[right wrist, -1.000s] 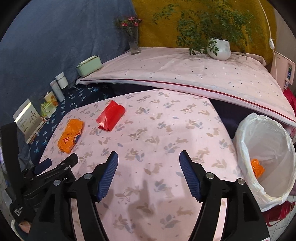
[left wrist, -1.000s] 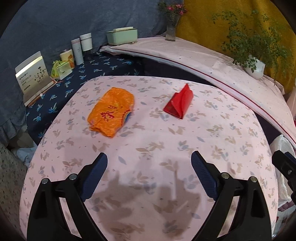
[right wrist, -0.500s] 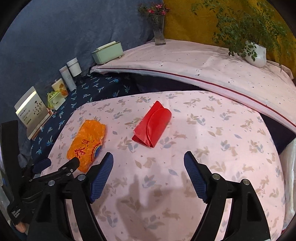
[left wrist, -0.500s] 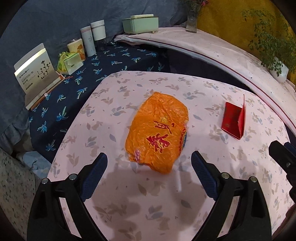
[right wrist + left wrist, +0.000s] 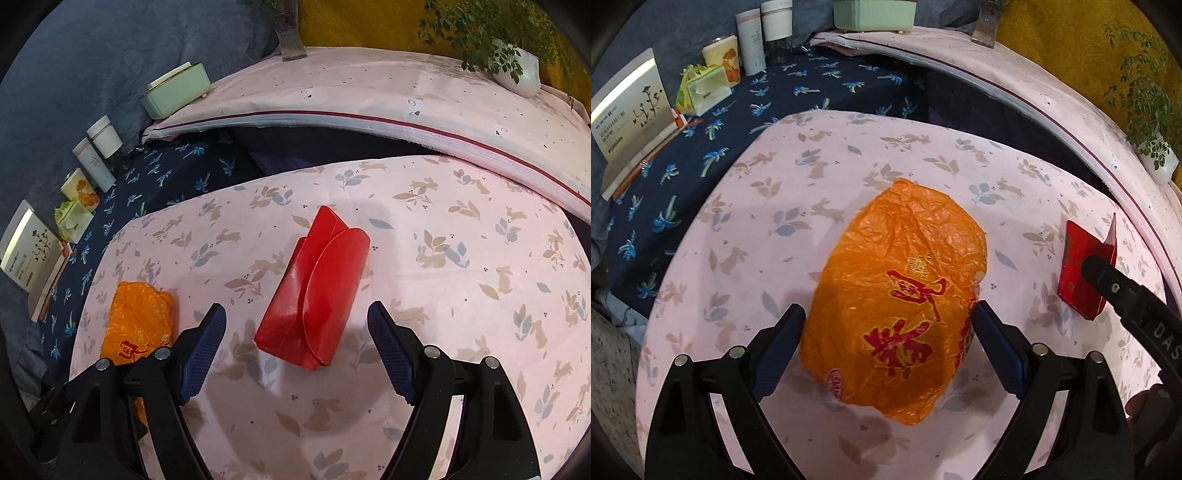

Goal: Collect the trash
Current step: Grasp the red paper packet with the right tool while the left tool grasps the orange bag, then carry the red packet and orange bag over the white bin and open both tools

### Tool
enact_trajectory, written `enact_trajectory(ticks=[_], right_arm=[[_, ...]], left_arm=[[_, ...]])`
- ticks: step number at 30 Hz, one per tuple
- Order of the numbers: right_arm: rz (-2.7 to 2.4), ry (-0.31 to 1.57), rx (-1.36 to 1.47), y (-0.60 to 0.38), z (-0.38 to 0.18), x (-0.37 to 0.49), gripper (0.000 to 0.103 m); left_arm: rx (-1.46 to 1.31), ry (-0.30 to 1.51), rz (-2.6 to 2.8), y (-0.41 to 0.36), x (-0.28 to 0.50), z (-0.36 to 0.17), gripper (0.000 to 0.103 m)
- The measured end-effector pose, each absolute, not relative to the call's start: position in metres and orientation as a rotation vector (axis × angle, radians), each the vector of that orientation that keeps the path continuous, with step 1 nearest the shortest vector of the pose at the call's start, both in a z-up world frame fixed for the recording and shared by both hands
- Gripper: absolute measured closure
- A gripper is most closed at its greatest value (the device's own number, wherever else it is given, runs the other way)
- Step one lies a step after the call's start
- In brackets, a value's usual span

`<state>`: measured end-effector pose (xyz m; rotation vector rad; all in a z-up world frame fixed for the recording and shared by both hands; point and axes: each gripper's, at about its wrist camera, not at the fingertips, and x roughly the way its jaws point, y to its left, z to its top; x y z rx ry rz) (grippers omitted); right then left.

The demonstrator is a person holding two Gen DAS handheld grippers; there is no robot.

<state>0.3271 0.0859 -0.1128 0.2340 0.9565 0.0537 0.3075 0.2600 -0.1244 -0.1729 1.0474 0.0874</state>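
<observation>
Orange wrapper (image 5: pixel 905 299): crinkled thin plastic film with red print, lying puffed and loose on the pink rabbit-print surface (image 5: pixel 827 177). Likely very light, soft and slippery; would crumple under any squeeze, so no risk of breakage but some chance of sliding out from a shallow pinch. Best taken across the near, bulging end, with enough film bunched between the pads to hold. Sits between the spread fingers of the left gripper (image 5: pixel 889 343), near edge reaching almost to both pads (image 5: pixel 783 345), contact not certain; jaws wide apart, nothing clamped.

To the right of the orange wrapper, well apart, a red folded envelope (image 5: pixel 317 291): glossy paper or card, stiffer, curved flap raised, light too. Judged easiest to pinch across its narrow width, near end first. Lies ahead of and between the parted fingers of the right gripper (image 5: pixel 297 349), not touched, jaws wide.

Beyond the orange wrapper, off the pink cloth: dark blue cloth (image 5: pixel 775 99) carrying cartons and canisters.
</observation>
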Motion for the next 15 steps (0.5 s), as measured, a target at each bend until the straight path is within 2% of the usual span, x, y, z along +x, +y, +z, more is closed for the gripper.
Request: enact_trajectory(ticks=[3, 4, 5, 8, 10, 12, 15], right_arm=[[0.046, 0.965, 0.224, 0.079, -0.117, 0.329, 0.047], [0.046, 0.97, 0.213, 0.076, -0.119, 0.328, 0.056], [0.048, 0.972, 0.207, 0.074, -0.12, 0.327, 0.067], [0.045, 0.971, 0.201, 0.063, -0.12, 0.319, 0.085], [0.041, 0.969, 0.21, 0.055, -0.119, 0.313, 0.098], [0.039, 0.969, 0.228, 0.045, -0.118, 0.305, 0.1], [0.031, 0.96, 0.253, 0.03, -0.113, 0.292, 0.102]], left_arm=[[-0.2, 1.062, 0.066, 0.254, 0.307, -0.13, 0.037], [-0.2, 1.053, 0.068, 0.252, 0.306, -0.13, 0.04], [-0.205, 1.049, 0.06, 0.249, 0.304, -0.129, 0.049], [-0.232, 1.05, 0.028, 0.24, 0.301, -0.126, 0.07], [-0.252, 1.047, 0.01, 0.233, 0.297, -0.123, 0.075], [-0.246, 1.038, -0.002, 0.223, 0.292, -0.118, 0.081], [-0.232, 1.021, -0.032, 0.202, 0.283, -0.109, 0.082]])
